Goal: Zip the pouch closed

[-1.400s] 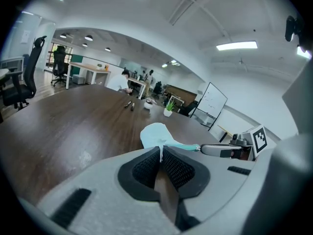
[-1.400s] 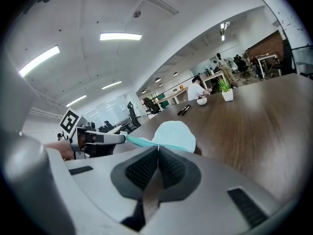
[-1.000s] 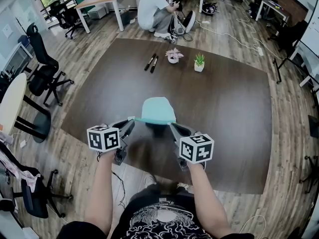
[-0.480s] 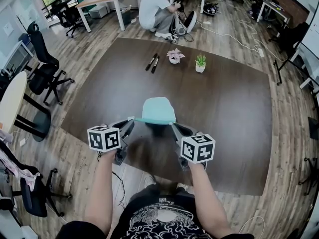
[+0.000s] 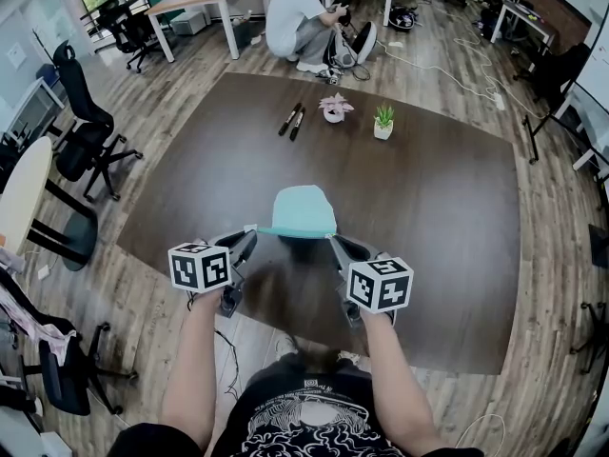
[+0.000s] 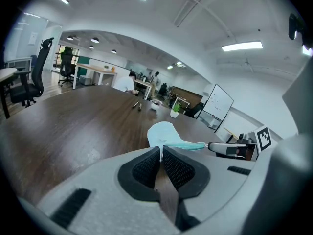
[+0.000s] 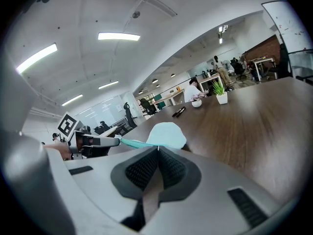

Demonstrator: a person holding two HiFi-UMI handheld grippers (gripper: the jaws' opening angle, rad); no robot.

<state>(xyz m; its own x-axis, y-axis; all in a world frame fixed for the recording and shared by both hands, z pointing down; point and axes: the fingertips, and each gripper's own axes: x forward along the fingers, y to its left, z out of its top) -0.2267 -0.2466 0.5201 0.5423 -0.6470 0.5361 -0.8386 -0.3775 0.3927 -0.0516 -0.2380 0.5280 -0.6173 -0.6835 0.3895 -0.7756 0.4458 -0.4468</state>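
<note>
A light teal pouch (image 5: 303, 209) hangs just above the dark brown table (image 5: 428, 208), stretched between my two grippers. Its darker teal zipper edge (image 5: 295, 231) faces me and runs from one gripper to the other. My left gripper (image 5: 249, 232) is shut on the left end of that edge, with a thin white bit pinched between its pads (image 6: 160, 153). My right gripper (image 5: 330, 240) is shut on the right end. The pouch (image 6: 164, 133) rises beyond the left jaws, and the pouch (image 7: 166, 134) also shows past the right jaws. I cannot make out the zipper pull.
Two black markers (image 5: 293, 120) and two small potted plants (image 5: 334, 108) (image 5: 383, 121) stand at the table's far side. A person (image 5: 295, 22) sits on the floor beyond it. Office chairs (image 5: 81, 127) stand to the left. The table's near edge is just below my grippers.
</note>
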